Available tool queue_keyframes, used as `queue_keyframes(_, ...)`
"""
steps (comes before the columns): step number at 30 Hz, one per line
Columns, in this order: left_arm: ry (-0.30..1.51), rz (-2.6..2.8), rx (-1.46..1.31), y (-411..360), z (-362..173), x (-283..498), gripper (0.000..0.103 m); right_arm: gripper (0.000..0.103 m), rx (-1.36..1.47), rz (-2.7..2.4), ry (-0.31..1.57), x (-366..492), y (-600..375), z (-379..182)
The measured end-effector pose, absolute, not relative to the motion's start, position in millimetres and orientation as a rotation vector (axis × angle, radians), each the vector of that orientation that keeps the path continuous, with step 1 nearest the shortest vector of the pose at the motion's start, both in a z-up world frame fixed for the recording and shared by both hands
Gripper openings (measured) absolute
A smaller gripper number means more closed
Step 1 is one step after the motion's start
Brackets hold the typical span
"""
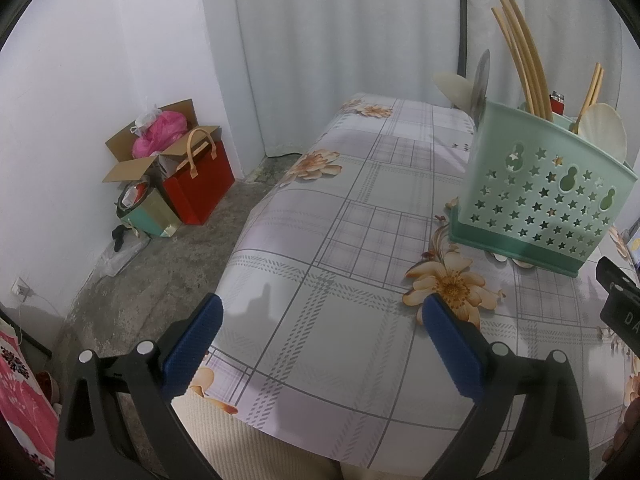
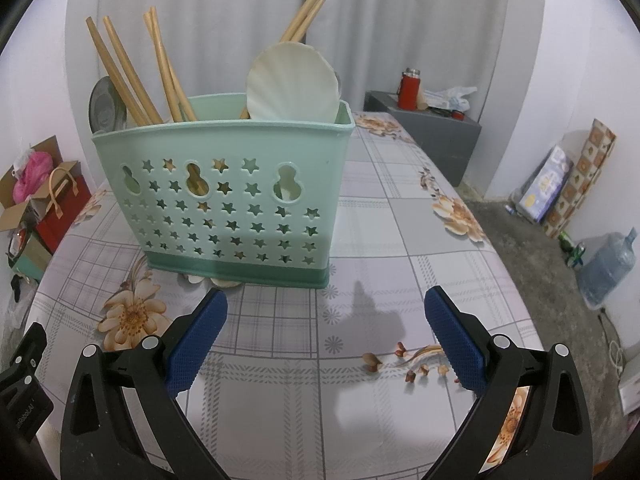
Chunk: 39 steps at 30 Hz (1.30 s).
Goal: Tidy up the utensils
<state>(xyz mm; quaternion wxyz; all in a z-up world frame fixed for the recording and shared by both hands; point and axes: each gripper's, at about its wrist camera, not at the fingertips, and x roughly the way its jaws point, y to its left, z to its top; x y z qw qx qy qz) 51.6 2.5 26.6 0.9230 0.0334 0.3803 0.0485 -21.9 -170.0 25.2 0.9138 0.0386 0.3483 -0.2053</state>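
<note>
Chopsticks (image 2: pixel 132 76) stand upright with a white scallop-shaped ladle (image 2: pixel 292 80) in the green star-holed caddy (image 2: pixel 224 200), centre-left of the right wrist view, on the floral tablecloth (image 2: pixel 380 240). The left gripper (image 1: pixel 320 320) and the right gripper (image 2: pixel 326 320) both gape, holding nothing.

Mint-green caddy (image 2: pixel 224 196), star-pierced, darker green base; tan chopsticks (image 2: pixel 120 68); cream spoon (image 2: pixel 292 84); grey-plaid tablecloth (image 2: pixel 380 240) with orange flowers; blue pads (image 2: pixel 196 344).

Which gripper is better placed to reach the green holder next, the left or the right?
Probably the right gripper: the holder stands almost straight ahead of its open fingers. For the left gripper, the holder lies off to the side.
</note>
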Motion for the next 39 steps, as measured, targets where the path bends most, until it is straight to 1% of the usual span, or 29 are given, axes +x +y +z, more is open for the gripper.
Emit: queue_keyframes(39,0.780,0.099,0.066,3.0,27.7,50.8,0.097,0.095,0.081,-0.425,0.714,-24.2,-168.4,23.9)
